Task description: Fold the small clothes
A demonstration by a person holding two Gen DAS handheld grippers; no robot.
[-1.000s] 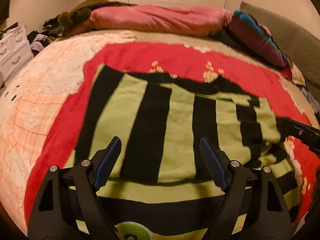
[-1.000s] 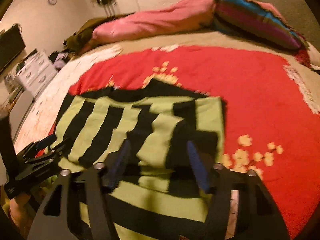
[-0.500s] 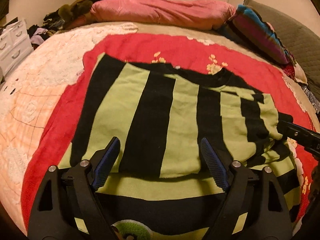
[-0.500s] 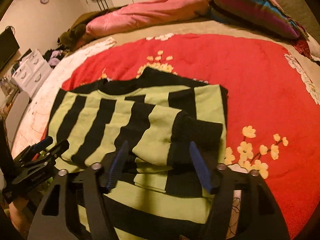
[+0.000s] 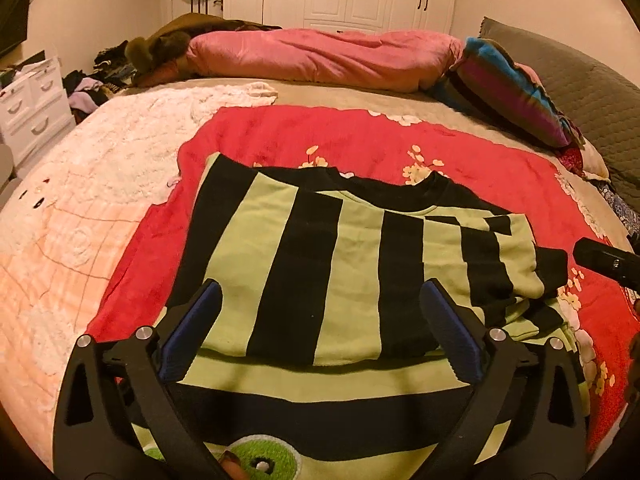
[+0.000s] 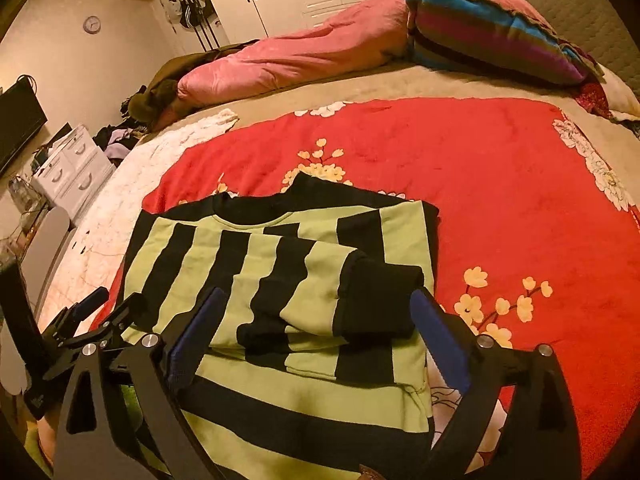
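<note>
A small black and lime-green striped sweater lies flat on a red floral blanket, its sleeves folded across the body. It also shows in the right wrist view, where a folded sleeve with a black cuff lies on top. My left gripper is open and empty above the sweater's near hem. My right gripper is open and empty above the folded sleeve. The left gripper shows at the left edge of the right wrist view.
A pink duvet and a striped pillow lie at the far side of the bed. A white textured blanket covers the left side. White drawers and a clothes pile stand beyond the bed's left edge.
Both grippers have pulled back and risen a little from the sweater, still open. The sweater lies still with its sleeves folded in.
</note>
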